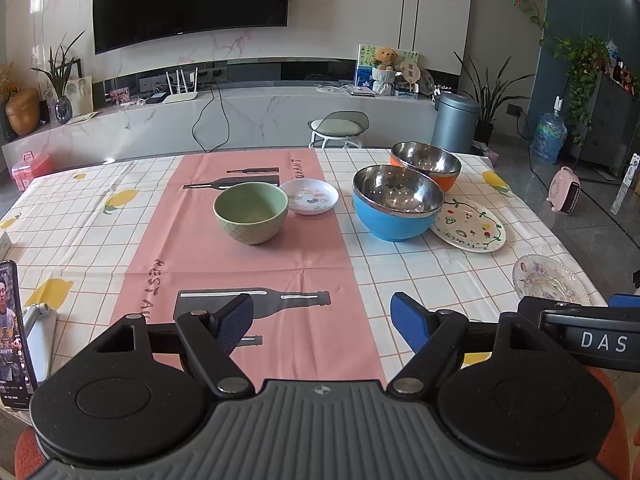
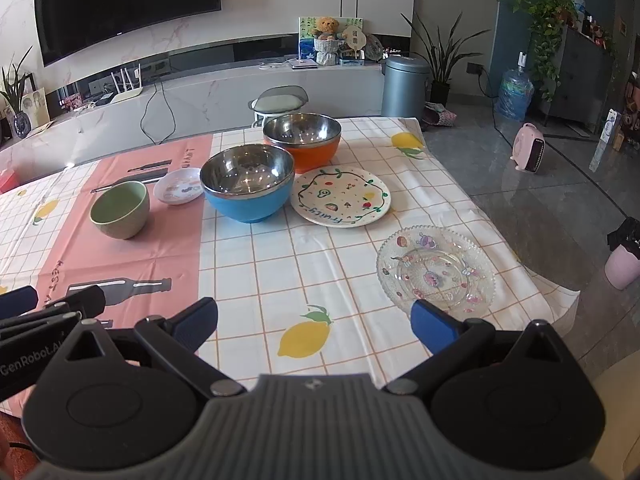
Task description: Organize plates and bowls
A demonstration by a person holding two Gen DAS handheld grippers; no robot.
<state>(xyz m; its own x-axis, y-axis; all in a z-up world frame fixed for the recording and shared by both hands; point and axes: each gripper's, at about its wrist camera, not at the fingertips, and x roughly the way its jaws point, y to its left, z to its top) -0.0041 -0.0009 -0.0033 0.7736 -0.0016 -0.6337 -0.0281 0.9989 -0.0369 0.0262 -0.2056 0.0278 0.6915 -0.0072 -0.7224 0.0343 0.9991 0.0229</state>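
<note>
Two claws hover over the near edge of a worktop [image 2: 256,264] covered in a checked cloth, both spread wide and holding nothing. Ahead of the left claw [image 1: 322,320], well apart from it, stands a green bowl [image 1: 251,213], with a small white saucer [image 1: 309,197] just beside it. Farther right sit a blue bowl [image 1: 396,204] and an orange bowl [image 1: 426,165], both steel-lined, beside a painted plate [image 2: 340,196]. A clear glass plate [image 2: 436,270] lies just beyond the right claw [image 2: 316,320], close to its right-hand finger.
</note>
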